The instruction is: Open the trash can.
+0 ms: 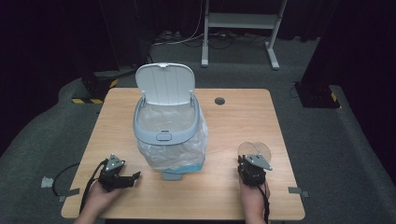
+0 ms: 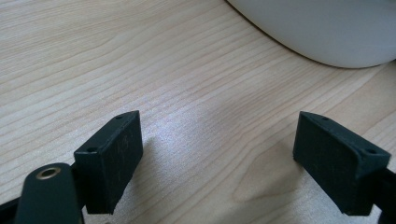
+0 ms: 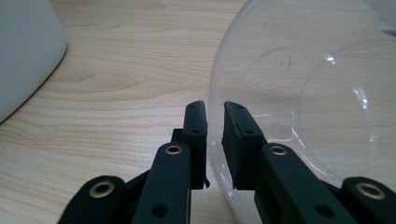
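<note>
A light wooden rectangular tabletop (image 1: 243, 116) with a round cable hole (image 1: 220, 101) is standing on grey carpeted floor (image 1: 308, 140). Black curtains (image 1: 56, 37) are enclosing the dim room, a white metal desk frame (image 1: 240, 21) is standing behind, and dark cables (image 1: 187, 39) are trailing across the carpet.

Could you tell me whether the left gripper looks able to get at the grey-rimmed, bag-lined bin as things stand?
Probably yes: the left gripper stands open on bare wooden table, the open-lidded grey bin beside it, nothing between them.
</note>
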`<state>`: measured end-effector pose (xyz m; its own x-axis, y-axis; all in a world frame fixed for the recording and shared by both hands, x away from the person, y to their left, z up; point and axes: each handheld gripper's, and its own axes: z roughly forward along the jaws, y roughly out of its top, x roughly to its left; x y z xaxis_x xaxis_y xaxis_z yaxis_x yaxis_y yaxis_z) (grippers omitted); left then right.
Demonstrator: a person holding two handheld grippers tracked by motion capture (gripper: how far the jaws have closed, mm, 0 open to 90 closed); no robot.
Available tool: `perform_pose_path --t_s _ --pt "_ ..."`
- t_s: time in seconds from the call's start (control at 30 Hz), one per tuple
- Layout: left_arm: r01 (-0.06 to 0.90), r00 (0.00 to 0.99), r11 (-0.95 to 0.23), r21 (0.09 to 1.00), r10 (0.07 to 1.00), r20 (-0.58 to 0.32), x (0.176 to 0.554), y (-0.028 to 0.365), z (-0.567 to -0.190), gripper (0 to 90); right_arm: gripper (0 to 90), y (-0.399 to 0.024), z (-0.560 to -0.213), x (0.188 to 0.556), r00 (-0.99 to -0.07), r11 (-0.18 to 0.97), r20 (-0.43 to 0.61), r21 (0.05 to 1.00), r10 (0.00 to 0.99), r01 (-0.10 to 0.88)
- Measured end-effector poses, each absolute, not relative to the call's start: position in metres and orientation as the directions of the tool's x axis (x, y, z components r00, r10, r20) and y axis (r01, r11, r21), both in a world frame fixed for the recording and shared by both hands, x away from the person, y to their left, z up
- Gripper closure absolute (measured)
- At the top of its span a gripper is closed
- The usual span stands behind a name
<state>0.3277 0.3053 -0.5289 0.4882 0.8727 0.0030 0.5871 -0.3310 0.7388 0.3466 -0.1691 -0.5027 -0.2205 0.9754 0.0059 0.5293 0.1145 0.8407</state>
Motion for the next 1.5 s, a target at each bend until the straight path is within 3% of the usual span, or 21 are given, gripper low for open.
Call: perform_pose_path --t_s 0.57,1.5 --pt "0.588 0.488 -0.331 0.738 0.873 0.002 0.328 0.305 -0.529 16.0 76.0 -0.181 -0.466 0.326 -0.213 0.103 -0.009 0.895 0.977 0.435" --pt "0.588 0.489 -0.331 0.738 0.873 0.002 0.328 0.305 -0.529 16.0 76.1 -0.194 -0.464 0.332 -0.183 0.080 0.005 0.887 0.983 0.455"
